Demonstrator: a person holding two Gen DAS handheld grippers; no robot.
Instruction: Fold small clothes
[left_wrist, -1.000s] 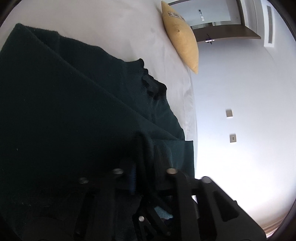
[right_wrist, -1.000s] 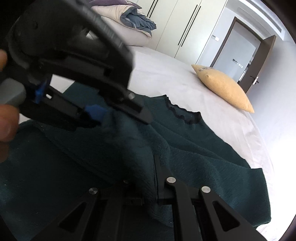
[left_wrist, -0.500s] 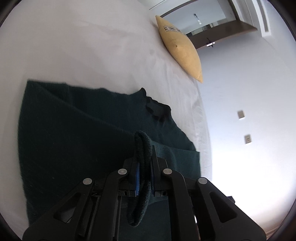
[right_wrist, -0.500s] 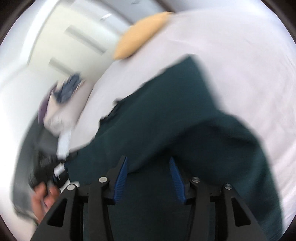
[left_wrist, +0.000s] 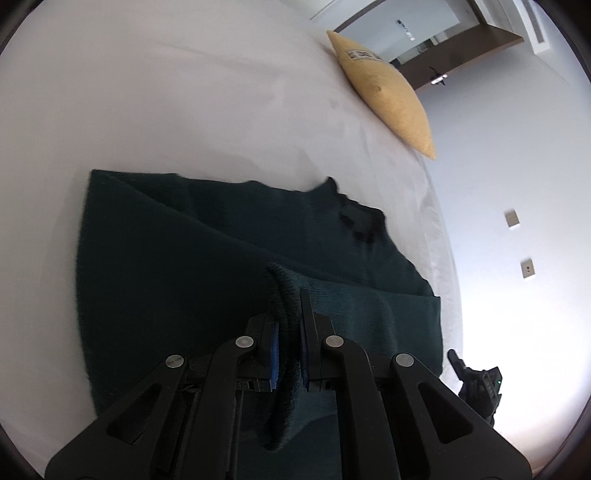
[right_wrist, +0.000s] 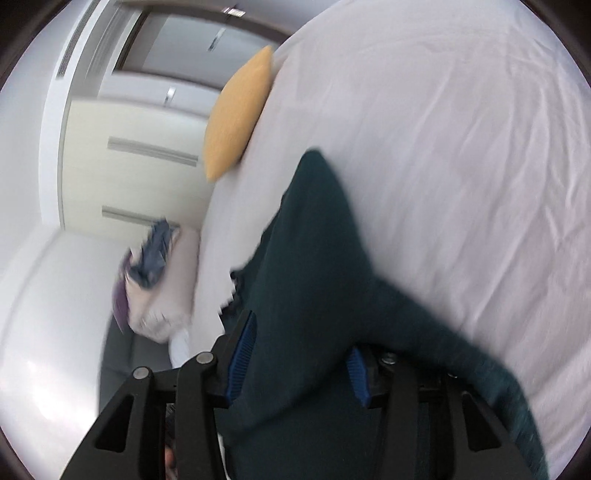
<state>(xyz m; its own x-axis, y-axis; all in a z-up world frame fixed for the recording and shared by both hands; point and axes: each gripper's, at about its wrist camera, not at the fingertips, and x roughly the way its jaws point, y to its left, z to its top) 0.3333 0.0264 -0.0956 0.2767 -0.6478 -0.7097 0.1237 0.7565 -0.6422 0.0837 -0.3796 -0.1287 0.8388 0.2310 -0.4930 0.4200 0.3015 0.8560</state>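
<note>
A dark green knit garment (left_wrist: 192, 273) lies partly folded on the white bed (left_wrist: 184, 92), its black-trimmed neckline (left_wrist: 360, 221) toward the far side. My left gripper (left_wrist: 287, 314) is shut on a bunched fold of the garment and holds it just above the cloth. In the right wrist view the same garment (right_wrist: 314, 258) drapes across my right gripper (right_wrist: 301, 354), whose jaws stand wide apart with the cloth lying between them, not pinched. That view is blurred.
A yellow cushion (left_wrist: 384, 96) lies at the bed's far edge, also in the right wrist view (right_wrist: 236, 110). A heap of clothes and pillows (right_wrist: 151, 273) sits by the wardrobe doors (right_wrist: 129, 155). The bed edge runs along a white wall with sockets (left_wrist: 526, 267).
My left gripper has lifted and pulled back, holding the fold. My right gripper has let go of the garment, opened wide and swung round fast to a new view.
</note>
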